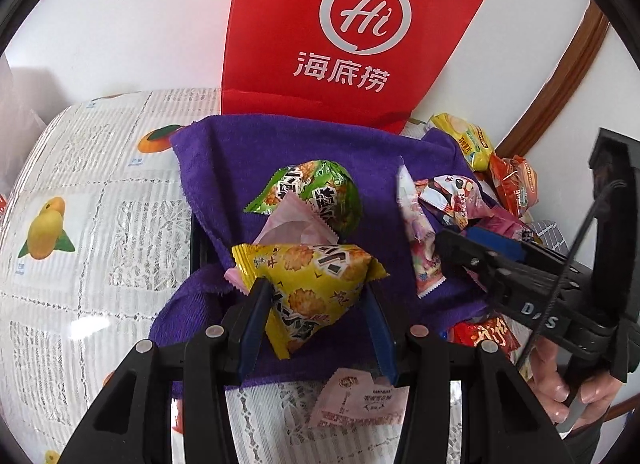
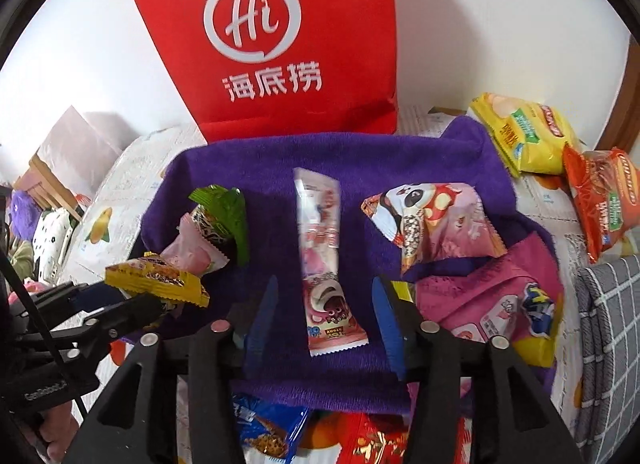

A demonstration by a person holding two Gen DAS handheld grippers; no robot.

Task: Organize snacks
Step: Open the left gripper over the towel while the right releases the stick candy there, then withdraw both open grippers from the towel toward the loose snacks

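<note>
My left gripper [image 1: 316,304] is shut on a yellow rice-cracker packet [image 1: 312,276], held over a purple towel [image 1: 240,152] that lines a dark box. Just past it, a green packet [image 1: 316,192] and a pale pink packet [image 1: 292,228] lie on the towel. My right gripper [image 2: 324,324] is open. A long pink stick packet [image 2: 324,264] lies between its blue pads [image 2: 260,324] without touching them, its far end blurred. In the right wrist view the left gripper [image 2: 132,300] shows at the left with the yellow packet [image 2: 156,276]. The right gripper [image 1: 464,236] shows at the right of the left wrist view.
A red paper bag [image 2: 280,44] stands behind the towel against a white wall. A cartoon-printed packet [image 2: 432,220] and a magenta pack [image 2: 492,296] lie at the right. Yellow [image 2: 524,132] and orange [image 2: 604,196] chip bags sit on the tablecloth [image 1: 100,204]. Blue [image 2: 268,428] and red [image 2: 372,440] packets lie nearest.
</note>
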